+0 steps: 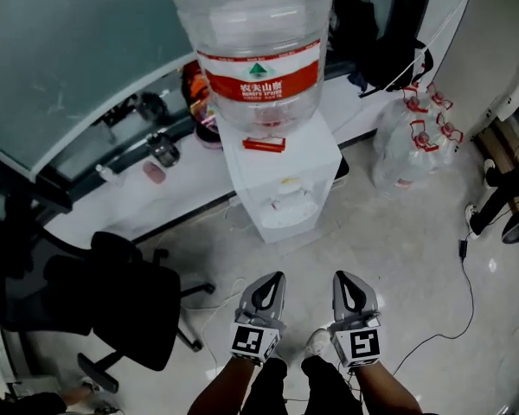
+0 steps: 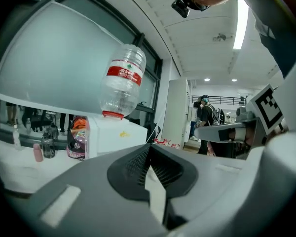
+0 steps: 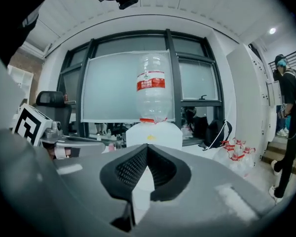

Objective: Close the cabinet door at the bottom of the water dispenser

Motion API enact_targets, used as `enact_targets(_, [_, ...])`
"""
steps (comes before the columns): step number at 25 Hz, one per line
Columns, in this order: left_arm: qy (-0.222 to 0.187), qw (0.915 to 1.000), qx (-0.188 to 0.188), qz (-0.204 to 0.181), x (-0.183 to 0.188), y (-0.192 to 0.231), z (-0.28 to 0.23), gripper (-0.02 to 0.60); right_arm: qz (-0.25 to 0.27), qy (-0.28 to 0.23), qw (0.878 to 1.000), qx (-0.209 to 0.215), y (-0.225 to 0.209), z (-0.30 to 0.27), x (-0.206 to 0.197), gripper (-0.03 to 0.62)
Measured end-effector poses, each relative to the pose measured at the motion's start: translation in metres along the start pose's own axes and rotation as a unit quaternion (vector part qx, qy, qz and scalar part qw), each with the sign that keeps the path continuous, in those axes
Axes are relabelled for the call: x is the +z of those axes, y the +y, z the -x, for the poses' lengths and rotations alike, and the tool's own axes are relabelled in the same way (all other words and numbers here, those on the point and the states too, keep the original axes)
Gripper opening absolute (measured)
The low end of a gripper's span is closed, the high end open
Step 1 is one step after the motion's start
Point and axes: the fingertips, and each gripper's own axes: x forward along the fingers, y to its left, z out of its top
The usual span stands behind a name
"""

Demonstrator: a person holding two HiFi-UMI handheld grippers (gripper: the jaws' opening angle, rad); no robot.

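Head view: water dispenser stands against a white ledge, a large bottle upended on top of it. From this steep angle only the dispenser's top, taps and drip tray show. The cabinet door sits low on its front and is out of sight, so whether it is ajar cannot be read here. Left gripper and right gripper are held side by side in front of the dispenser and well apart from it, over bare floor. Both have their jaws pressed together at the tips with nothing between them. Left gripper view puts the dispenser above and left of the jaw tips. Right gripper view has the dispenser dead ahead over its tips. An office chair stands left of the dispenser, a bag of empty bottles to its right. Judgement: approach not begun. To do it well, crouch to bring the door into view, then push flat on its free edge with a closed gripper, following the hinge swing. Ease off as it seats so the dispenser and bottle don't rock.
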Motion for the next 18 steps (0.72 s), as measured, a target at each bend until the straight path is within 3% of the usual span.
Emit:
enact_targets(4, [0.009,0.9998,-0.002,0.017,0.037,-0.027,0.027,0.02,0.004,0.001,1.0,0.007,0.009,0.028,0.045,0.003])
enact_targets(11, [0.029,0.999,-0.033,0.006,0.074,-0.074,0.075,0.02,0.028,-0.002,0.999,0.022,0.024,0.075,0.088,0.003])
enact_targets(18, [0.003,0.9995,-0.017,-0.025,0.104,-0.063,0.093,0.019,0.049,-0.021,0.998,0.026,0.03,0.097,0.113,0.003])
